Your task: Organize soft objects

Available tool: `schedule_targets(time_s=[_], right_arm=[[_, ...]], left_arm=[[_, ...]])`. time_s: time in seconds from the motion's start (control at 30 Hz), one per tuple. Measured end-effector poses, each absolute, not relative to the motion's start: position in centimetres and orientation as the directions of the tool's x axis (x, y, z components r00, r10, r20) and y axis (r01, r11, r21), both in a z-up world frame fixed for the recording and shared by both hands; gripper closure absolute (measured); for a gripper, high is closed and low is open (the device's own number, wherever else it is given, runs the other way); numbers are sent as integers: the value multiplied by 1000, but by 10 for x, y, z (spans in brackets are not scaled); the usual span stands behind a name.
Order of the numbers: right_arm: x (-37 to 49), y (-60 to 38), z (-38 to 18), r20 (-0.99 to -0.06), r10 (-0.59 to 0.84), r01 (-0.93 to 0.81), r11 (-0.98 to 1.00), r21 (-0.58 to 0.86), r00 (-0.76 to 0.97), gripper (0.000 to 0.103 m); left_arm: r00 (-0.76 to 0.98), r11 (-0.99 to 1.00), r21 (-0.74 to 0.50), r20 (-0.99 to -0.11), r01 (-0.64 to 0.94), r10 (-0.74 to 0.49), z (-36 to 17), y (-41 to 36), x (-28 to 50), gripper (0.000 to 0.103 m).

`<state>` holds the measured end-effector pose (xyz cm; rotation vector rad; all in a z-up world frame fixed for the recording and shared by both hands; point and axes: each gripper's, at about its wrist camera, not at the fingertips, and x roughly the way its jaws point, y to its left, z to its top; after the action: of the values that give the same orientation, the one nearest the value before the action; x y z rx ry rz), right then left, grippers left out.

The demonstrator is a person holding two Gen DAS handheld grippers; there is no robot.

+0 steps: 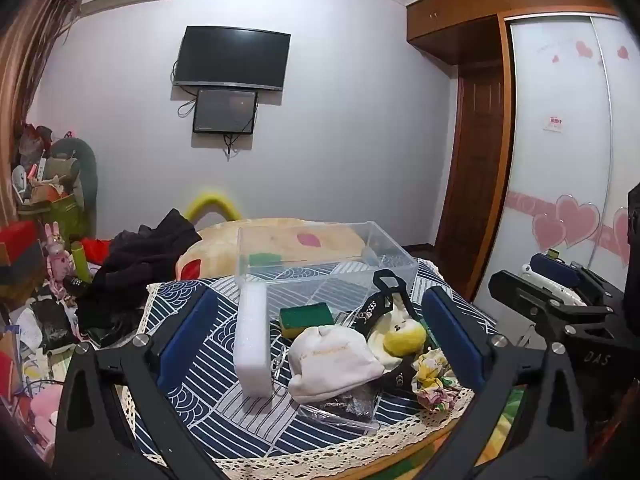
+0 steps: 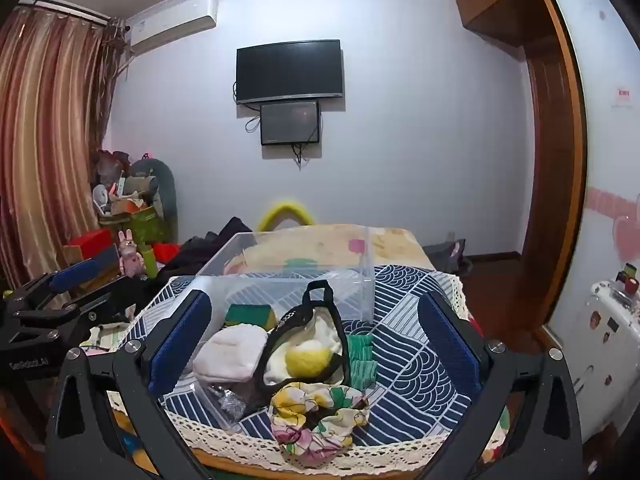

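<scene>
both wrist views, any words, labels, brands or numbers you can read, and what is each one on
"DAS": on the black body of the right gripper, seen in the left wrist view.
Pale lettering on the left gripper body in the right wrist view: too blurred to read.
Gold script on the white hat: too small to read.
White print on the black strap: unreadable.
Red and white sticker on the wardrobe door: blurred.

A home bedroom: a television (image 2: 289, 71) hangs on the pale wall under an air conditioner (image 2: 173, 29), striped curtains (image 2: 48, 140) cover the window side, a wooden wardrobe (image 1: 560, 128) with heart-decorated sliding doors fills one wall, and plush toys and clothes (image 1: 136, 264) pile beside a blanket-covered bed (image 2: 332, 242)
</scene>
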<state>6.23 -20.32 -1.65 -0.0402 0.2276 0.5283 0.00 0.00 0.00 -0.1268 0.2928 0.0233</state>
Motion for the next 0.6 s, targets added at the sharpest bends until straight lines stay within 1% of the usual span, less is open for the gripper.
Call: schedule_targets(time_s=[0.13,0.2,0.23,0.37,0.43,0.6], right_arm=[[61,-202,-16,-218,489,-499,866,10,844,0],[60,-200,-17,-213,486,-497,868,1,848,0],[62,-205,-17,-215,498,-505,863,24,840,0],[62,-203,-19,-217,497,-506,862,19,840,0],[62,-203,-18,-216,498,-506,862,20,840,0],[59,-202,-16,-212,499,-507,862,17,840,0]], left_arm=[[958,990,-135,-288,-44,3,0,4,3,0],[962,990,-138,-272,-40,1,1,8,0,0],[963,991,-133,-271,-36,-1,1,9,0,0],[965,994,-110,-262,-28,-2,4,8,-3,0],[963,995,-93,-269,-32,6,7,-3,-1,0],[965,996,-89,-260,-29,4,5,-7,-4,0]])
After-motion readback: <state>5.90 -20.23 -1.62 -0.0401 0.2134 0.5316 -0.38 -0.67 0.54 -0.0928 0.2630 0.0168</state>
